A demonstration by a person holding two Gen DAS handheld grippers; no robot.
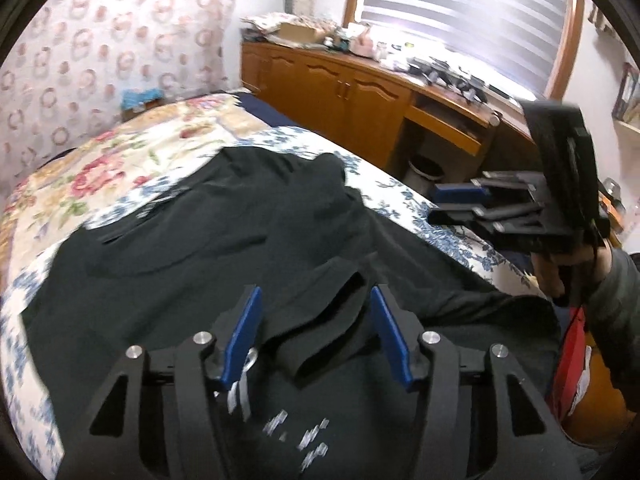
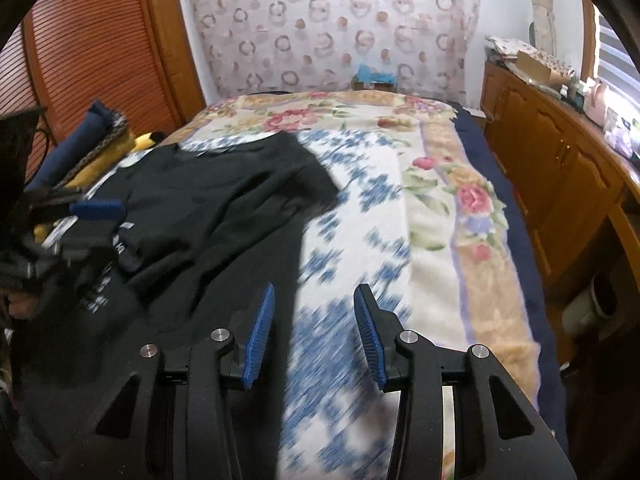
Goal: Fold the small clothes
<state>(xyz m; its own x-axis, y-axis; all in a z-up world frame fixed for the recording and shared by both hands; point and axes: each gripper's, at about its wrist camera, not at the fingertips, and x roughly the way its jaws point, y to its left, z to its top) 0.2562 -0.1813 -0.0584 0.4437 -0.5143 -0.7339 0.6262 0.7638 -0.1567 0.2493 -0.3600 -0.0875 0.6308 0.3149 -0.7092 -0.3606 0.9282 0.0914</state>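
A black garment [image 1: 224, 240] with white print near its front lies spread on the floral bed cover; it also shows in the right wrist view [image 2: 208, 216]. My left gripper [image 1: 316, 312] is open just above a raised fold of the garment, fingers either side of it. My right gripper [image 2: 314, 312] is open and empty, over the garment's right edge and the blue-flowered cover. In the left wrist view the right gripper [image 1: 448, 204] hovers at the bed's right side. In the right wrist view the left gripper [image 2: 94, 220] is at the far left.
The bed [image 2: 440, 184] carries a blue-and-white cover and a rose-patterned blanket. A wooden cabinet and desk [image 1: 360, 92] with clutter run along the right wall. A bin [image 1: 424, 168] stands by the desk. Navy and yellow items [image 2: 88, 148] lie at the bed's left.
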